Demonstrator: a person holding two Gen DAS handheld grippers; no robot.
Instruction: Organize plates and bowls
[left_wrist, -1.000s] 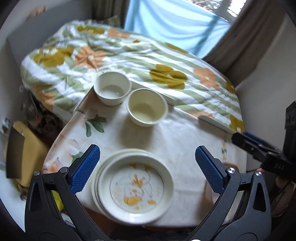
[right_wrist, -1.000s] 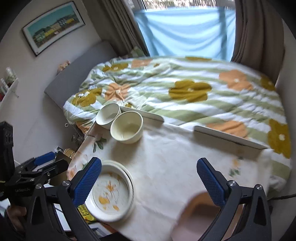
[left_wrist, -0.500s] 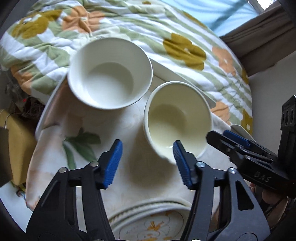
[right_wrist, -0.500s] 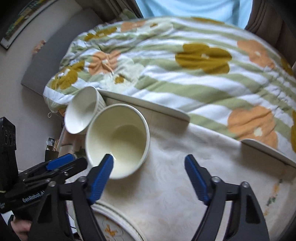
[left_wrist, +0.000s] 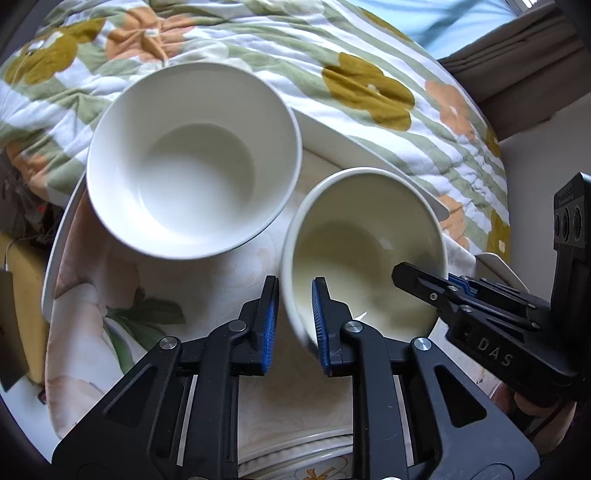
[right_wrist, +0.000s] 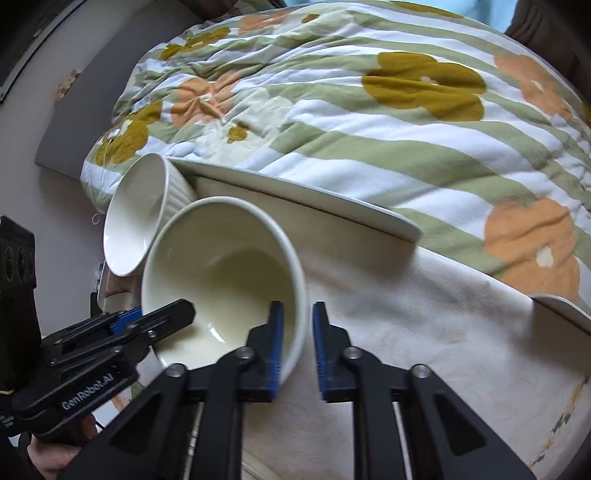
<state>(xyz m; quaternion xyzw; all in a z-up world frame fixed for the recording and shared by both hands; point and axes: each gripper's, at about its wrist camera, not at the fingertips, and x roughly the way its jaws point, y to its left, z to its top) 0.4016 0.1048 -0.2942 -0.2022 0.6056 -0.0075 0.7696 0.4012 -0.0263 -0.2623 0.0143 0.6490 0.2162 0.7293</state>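
Note:
A cream bowl (left_wrist: 369, 247) stands on the cloth-covered table, also in the right wrist view (right_wrist: 225, 273). My left gripper (left_wrist: 293, 317) is shut on the bowl's left rim, one pad inside, one outside. My right gripper (right_wrist: 297, 345) is shut on the bowl's opposite rim; it shows in the left wrist view (left_wrist: 424, 284). A white bowl (left_wrist: 192, 158) sits just left of the cream one, seen too in the right wrist view (right_wrist: 136, 214). A stack of flowered plates (left_wrist: 325, 458) lies at the near table edge, mostly hidden by my left gripper.
The small table (right_wrist: 424, 332) has a floral cloth and white rims. A bed with a flowered quilt (right_wrist: 369, 103) lies right behind it. Clutter sits on the floor to the left (left_wrist: 14, 243).
Both grippers moved forward from above the plates to the cream bowl and closed from wide open onto its rim, one on each side.

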